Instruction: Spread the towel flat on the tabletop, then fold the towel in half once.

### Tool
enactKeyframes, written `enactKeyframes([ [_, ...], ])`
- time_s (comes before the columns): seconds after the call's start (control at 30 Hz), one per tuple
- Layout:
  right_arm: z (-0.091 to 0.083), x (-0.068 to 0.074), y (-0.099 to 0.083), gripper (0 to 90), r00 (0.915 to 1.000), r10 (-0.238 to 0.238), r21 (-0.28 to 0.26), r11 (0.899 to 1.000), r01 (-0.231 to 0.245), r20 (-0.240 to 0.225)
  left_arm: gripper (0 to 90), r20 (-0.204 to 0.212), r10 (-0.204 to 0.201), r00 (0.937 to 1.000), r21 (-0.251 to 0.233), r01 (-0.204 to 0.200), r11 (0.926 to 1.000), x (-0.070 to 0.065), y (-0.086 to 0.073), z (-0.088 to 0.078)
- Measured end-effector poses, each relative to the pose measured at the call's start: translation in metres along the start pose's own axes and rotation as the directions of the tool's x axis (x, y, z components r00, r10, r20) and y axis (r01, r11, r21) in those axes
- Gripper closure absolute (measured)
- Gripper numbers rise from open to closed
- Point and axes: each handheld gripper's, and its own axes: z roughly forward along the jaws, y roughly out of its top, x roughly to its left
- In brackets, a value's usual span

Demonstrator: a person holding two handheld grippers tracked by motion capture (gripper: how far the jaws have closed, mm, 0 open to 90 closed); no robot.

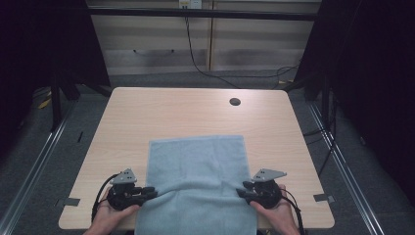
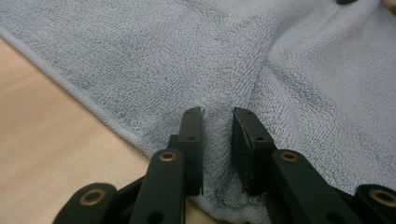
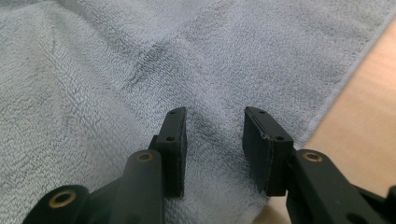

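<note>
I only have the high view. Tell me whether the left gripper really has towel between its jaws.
Observer: Yes. A bunched fold of the blue towel sits pinched between the jaws of the left gripper.
Operator: Now report the right one.
Observer: The right gripper stands wider, with towel between its jaws. I cannot tell whether the pads press.
Operator: Give me its spot on the towel.
Observer: Close to the hem, with the bare table just beyond.

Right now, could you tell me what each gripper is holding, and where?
The left gripper pinches a bunched fold at the left edge of the light blue terry towel. The right gripper straddles its right edge; whether it grips cannot be told.
</note>
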Motion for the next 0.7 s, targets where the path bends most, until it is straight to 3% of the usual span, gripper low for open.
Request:
enactKeyframes([
  [0.2, -0.011, 0.013, -0.007, 59.2, 0.9995, -0.012, 0.040, 0.999, 0.013, -0.029, 69.9, 0.015, 0.001, 0.9999, 0.020, -0.001, 0.9998, -0.007, -0.006, -0.008],
  [0.3, -0.013, 0.008, 0.002, 59.0, 0.9992, -0.004, 0.000, 1.000, 0.004, -0.040, 65.1, 0.010, -0.002, 0.9999, -0.002, 0.002, 1.0000, -0.001, 0.001, -0.010],
  [0.4, -0.014, -0.006, 0.019, 59.0, 0.9996, 0.006, -0.060, 0.998, -0.008, -0.028, 63.0, -0.008, -0.022, 0.9997, -0.050, 0.022, 0.9985, 0.008, 0.015, -0.012],
  [0.43, -0.012, -0.018, 0.031, 58.9, 0.9999, 0.015, -0.085, 0.996, -0.015, -0.004, 61.6, -0.014, -0.026, 0.9996, -0.060, 0.025, 0.9979, 0.012, 0.020, -0.012],
  [0.47, -0.012, -0.018, 0.031, 58.9, 0.9999, 0.015, -0.085, 0.996, -0.015, -0.004, 61.6, -0.033, -0.027, 0.9991, -0.067, 0.025, 0.9974, 0.016, 0.025, -0.012],
  [0.63, 0.004, -0.053, 0.049, 57.4, 0.9974, 0.063, -0.093, 0.994, -0.059, 0.036, 60.2, -0.079, -0.077, 0.9939, -0.084, 0.071, 0.9940, 0.040, 0.036, -0.004],
  [0.7, 0.011, -0.064, 0.053, 57.0, 0.9958, 0.079, -0.086, 0.993, -0.075, 0.047, 60.2, -0.092, -0.079, 0.9926, -0.085, 0.071, 0.9938, 0.044, 0.036, -0.001],
])
